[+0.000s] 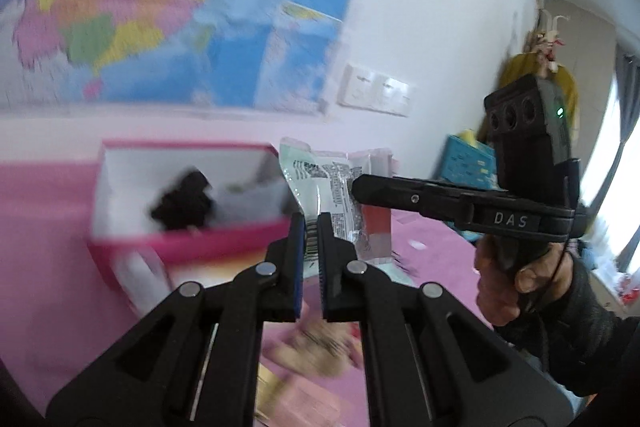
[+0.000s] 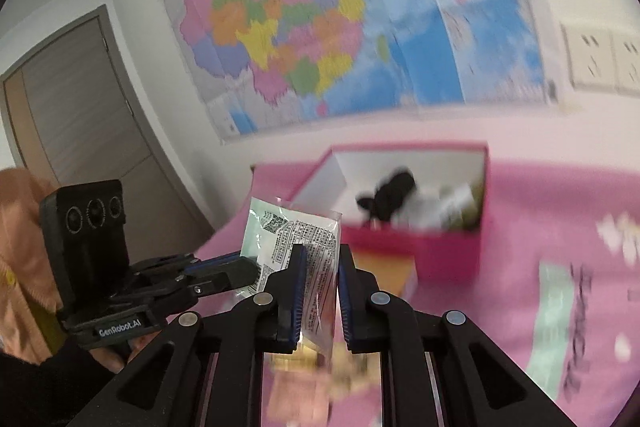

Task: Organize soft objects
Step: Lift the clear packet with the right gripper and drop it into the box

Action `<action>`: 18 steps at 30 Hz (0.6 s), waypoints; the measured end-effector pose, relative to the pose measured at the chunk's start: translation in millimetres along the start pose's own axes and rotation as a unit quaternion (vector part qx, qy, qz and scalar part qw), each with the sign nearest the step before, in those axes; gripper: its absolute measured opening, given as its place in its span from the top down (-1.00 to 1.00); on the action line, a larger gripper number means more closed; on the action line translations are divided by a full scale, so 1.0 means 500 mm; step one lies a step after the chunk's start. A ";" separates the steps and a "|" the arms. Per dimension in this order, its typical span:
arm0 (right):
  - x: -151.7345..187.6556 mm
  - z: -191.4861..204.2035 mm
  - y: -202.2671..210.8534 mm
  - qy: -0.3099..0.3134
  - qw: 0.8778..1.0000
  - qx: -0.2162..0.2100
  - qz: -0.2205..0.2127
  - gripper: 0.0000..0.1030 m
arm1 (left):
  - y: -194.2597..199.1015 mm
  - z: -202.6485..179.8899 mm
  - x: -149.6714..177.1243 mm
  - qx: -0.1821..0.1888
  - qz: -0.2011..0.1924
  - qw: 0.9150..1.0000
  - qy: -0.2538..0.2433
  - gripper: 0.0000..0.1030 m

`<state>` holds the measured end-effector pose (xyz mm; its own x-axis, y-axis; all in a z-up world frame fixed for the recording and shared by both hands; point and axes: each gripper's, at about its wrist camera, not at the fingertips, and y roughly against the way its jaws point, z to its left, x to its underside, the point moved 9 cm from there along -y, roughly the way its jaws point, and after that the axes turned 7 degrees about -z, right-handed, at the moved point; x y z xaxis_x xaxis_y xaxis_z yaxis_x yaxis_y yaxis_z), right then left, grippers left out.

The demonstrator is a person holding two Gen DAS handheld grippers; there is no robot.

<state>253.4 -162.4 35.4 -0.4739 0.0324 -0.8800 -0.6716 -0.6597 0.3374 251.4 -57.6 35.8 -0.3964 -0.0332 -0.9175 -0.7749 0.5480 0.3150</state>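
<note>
- The left gripper (image 1: 312, 227) is pinched tight on the bottom edge of a clear plastic packet (image 1: 320, 183).
- The right gripper (image 2: 322, 259) is squeezed on the other edge of the same packet (image 2: 296, 231), so both hold it up in the air between them.
- The packet stands tall, long side up and down.
- The pink box (image 2: 416, 251) lies just past the packet, open on top, with a black soft thing (image 2: 390, 197) inside.
- Both grippers look about as near to it.

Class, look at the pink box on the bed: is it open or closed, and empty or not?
Open and not empty. The pink box has no lid on; its white inside shows, with a black item and pale things lying in it.
</note>
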 end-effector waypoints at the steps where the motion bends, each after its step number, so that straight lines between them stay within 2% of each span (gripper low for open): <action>1: -0.022 0.001 -0.017 0.005 1.000 0.001 -0.003 0.72 | -0.011 0.013 -0.014 -0.009 0.000 1.000 -0.005 0.86; 7: -0.128 -0.035 -0.161 0.007 1.000 0.018 0.009 0.72 | -0.096 0.110 -0.072 -0.066 0.023 0.997 -0.016 0.84; 15: -0.141 -0.068 -0.318 0.008 0.997 0.043 0.061 0.72 | -0.161 0.229 -0.052 -0.159 0.071 0.985 -0.018 0.79; 17: -0.135 -0.070 -0.346 0.012 0.996 0.050 0.075 0.63 | -0.164 0.249 -0.041 -0.179 0.080 0.981 -0.017 0.79; 18: -0.133 -0.073 -0.364 0.015 0.995 0.060 0.084 0.50 | -0.164 0.257 -0.039 -0.187 0.080 0.979 -0.019 0.79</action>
<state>427.8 -71.9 20.2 -0.5694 -0.0948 -0.8166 -0.6483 -0.5590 0.5170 385.7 5.7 -3.5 -0.5141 0.0629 -0.8554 -0.8335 0.1985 0.5156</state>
